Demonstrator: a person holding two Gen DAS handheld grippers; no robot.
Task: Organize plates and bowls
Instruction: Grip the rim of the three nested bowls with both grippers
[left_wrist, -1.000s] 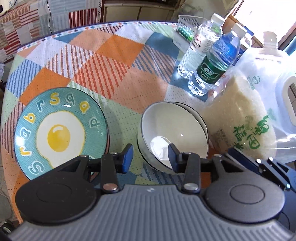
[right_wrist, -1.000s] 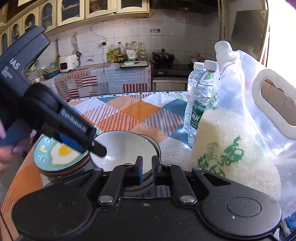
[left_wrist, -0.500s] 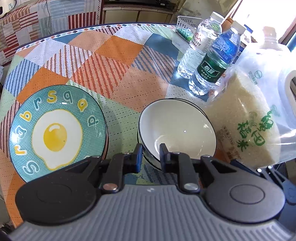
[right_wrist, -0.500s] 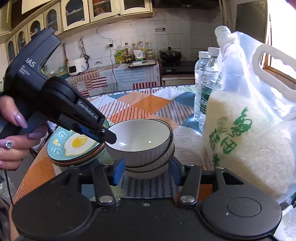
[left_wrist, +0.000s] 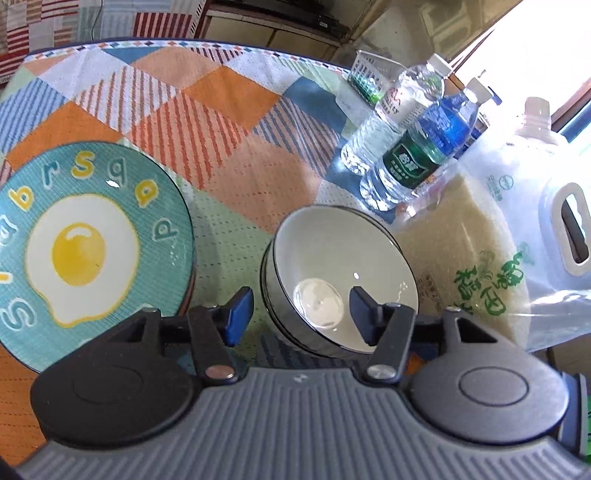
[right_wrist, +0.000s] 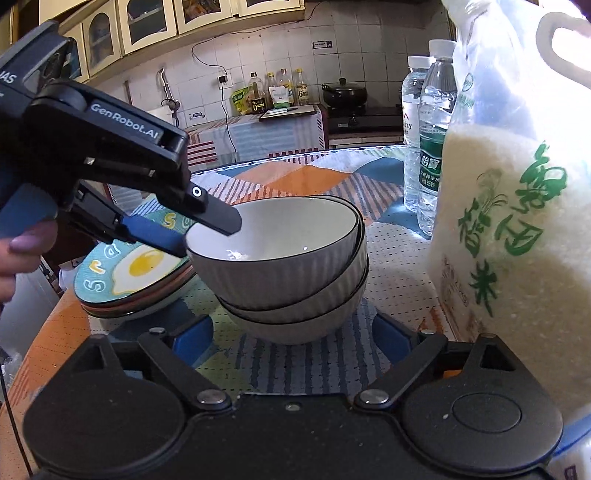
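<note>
Three white ribbed bowls (right_wrist: 288, 266) stand nested on the patchwork cloth, and their top bowl (left_wrist: 340, 266) shows from above in the left wrist view. To their left lies a stack of plates (right_wrist: 129, 280) topped by a teal fried-egg plate (left_wrist: 85, 251). My left gripper (left_wrist: 301, 314) straddles the top bowl's near rim, one finger inside and one outside. Its jaws are opening and the pads stand off the rim. From the side, the left gripper (right_wrist: 203, 236) hangs over that rim. My right gripper (right_wrist: 293, 339) sits low, its jaws opening wide around the stack's base without touching it.
A big clear bag of rice (right_wrist: 509, 236) stands close on the bowls' right. Two water bottles (left_wrist: 413, 158) and a white basket (left_wrist: 369, 77) stand behind it. A person's hand (right_wrist: 22, 254) holds the left gripper. Beyond the table's far edge stands a kitchen counter.
The left gripper pinched nearly shut, then spread again with the bowl's rim between its fingers. The right gripper went from shut to wide open and sank toward the base of the bowl stack.
</note>
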